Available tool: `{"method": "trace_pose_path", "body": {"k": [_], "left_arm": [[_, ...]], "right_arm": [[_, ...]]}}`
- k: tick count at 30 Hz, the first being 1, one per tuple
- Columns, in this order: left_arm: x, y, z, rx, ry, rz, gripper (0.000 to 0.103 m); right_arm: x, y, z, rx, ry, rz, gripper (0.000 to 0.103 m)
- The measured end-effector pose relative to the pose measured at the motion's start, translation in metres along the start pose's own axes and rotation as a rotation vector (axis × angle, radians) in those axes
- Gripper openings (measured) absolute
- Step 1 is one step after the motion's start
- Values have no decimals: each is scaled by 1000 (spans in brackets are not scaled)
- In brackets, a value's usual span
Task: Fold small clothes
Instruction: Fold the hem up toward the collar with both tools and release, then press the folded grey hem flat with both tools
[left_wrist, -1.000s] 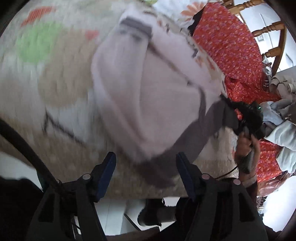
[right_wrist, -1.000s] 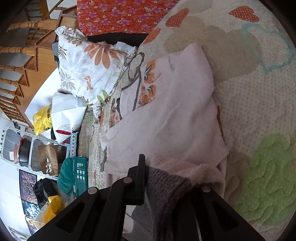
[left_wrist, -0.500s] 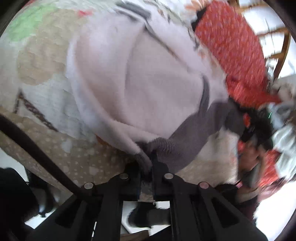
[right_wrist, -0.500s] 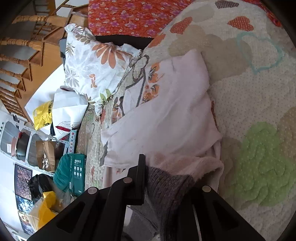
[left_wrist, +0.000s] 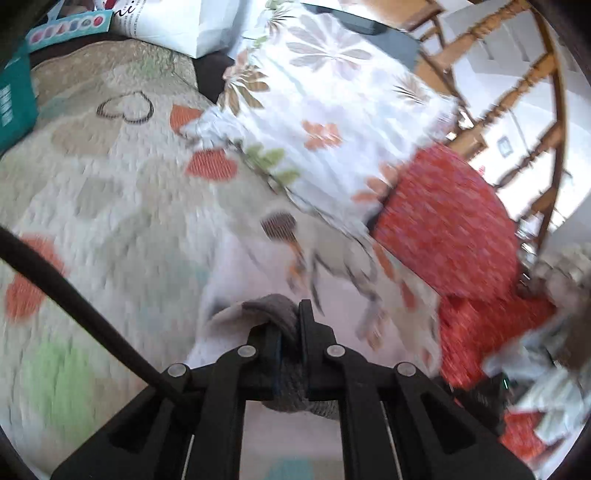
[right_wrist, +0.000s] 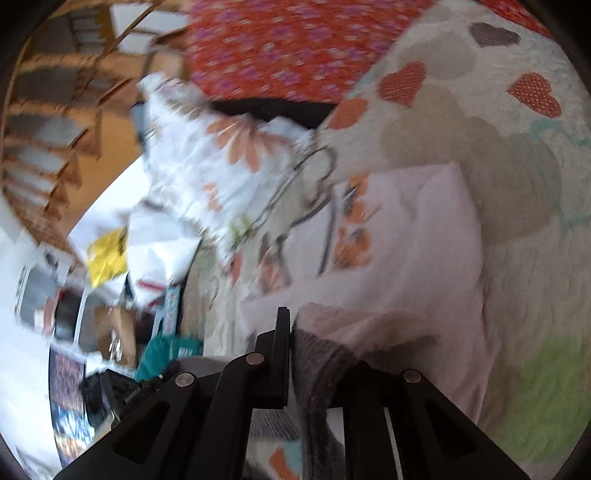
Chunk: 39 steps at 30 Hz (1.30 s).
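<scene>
Folding under way: small pale pink fleece garment with grey ribbed hem (right_wrist: 417, 258) lying on quilted heart-patterned bedspread (left_wrist: 110, 206), lower part doubled over upper. Grey hem pinched in left gripper (left_wrist: 291, 325) and in right gripper (right_wrist: 314, 332), both closed tight on cloth. Judged mid-task: one fold begun, hem not yet released, further folds and smoothing remaining. White floral pillow (left_wrist: 332, 110) and red flowered cloth (left_wrist: 443, 221) beyond.

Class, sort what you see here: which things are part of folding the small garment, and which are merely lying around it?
In the job:
left gripper
right gripper
pale pink garment
its grey ribbed cuff
quilt

Lying about:
floral pillow
red floral cloth
teal box
yellow bag
</scene>
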<state>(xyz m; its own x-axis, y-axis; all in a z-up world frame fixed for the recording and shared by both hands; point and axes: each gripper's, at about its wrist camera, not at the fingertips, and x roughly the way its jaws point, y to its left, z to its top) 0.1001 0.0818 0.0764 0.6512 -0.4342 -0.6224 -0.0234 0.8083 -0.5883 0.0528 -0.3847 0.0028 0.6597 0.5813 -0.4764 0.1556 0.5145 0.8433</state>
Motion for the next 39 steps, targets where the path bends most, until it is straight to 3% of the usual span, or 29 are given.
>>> {"method": "trace_pose_path", "body": {"k": [2, 5, 6, 10, 13, 15, 21, 25, 27, 30, 33, 36, 39], "left_arm": [[31, 16, 15, -58, 18, 24, 8], [55, 43, 19, -159, 27, 24, 16], [62, 49, 20, -188, 25, 23, 23], [76, 46, 22, -168, 15, 46, 46], [78, 34, 16, -124, 45, 53, 48], [76, 22, 10, -70, 63, 41, 52], [62, -11, -28, 235, 118, 63, 56], [59, -22, -59, 387, 214, 4, 56], [65, -28, -74, 456, 279, -16, 56], [81, -28, -83, 475, 361, -21, 56], [99, -26, -76, 470, 354, 22, 56], [115, -22, -59, 439, 311, 90, 56], [124, -19, -42, 397, 236, 169, 56]], "right_arm": [[11, -18, 10, 38, -2, -31, 18], [15, -42, 16, 104, -22, -52, 47], [15, -47, 18, 119, -21, -49, 52], [12, -60, 28, 164, -31, 21, 52], [8, -70, 31, 238, -20, 103, 59], [6, -73, 30, 251, -6, 114, 65], [-2, -62, 11, 167, 38, 32, 65], [-7, -23, -14, -47, 54, -55, 65], [0, -2, -29, -160, 86, -101, 58], [27, 16, -49, -277, 189, -138, 45], [57, 23, -61, -379, 275, -229, 42], [76, 24, -47, -441, 230, -338, 42], [81, 22, -23, -459, 109, -374, 41]]}}
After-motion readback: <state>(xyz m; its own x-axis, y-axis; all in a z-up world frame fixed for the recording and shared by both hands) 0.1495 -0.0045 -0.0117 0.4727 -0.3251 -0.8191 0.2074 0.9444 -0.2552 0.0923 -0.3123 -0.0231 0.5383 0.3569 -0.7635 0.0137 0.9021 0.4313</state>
